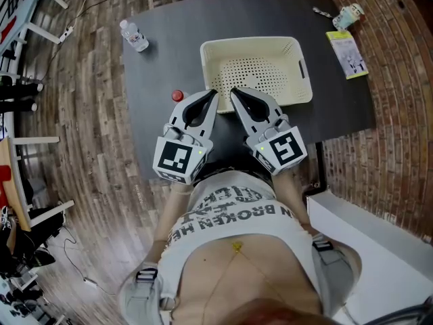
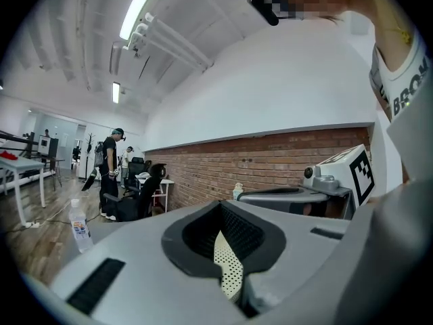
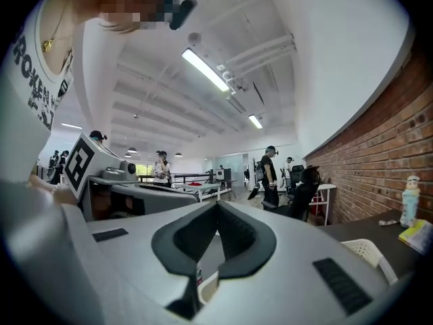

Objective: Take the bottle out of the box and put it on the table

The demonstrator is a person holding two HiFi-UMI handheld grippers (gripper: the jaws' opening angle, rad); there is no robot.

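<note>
A clear water bottle [image 1: 134, 35] with a white cap stands upright on the dark table [image 1: 155, 120], at its far left; it also shows in the left gripper view [image 2: 79, 225]. The cream perforated box [image 1: 298, 80] sits mid-table and holds nothing. My left gripper [image 1: 213, 95] and right gripper [image 1: 235, 92] hover side by side over the box's near rim, close to my body. Both are shut, with nothing between their jaws. In the gripper views, the left gripper [image 2: 220, 207] and the right gripper [image 3: 216, 205] point about level across the room.
A small red object [image 1: 177, 95] lies on the table left of the box. A yellow-green booklet [image 1: 346, 53] and a small pale figure-like container [image 1: 350, 15] sit at the far right corner. A white bench [image 1: 379, 249] stands at my right. People stand in the background [image 2: 108, 175].
</note>
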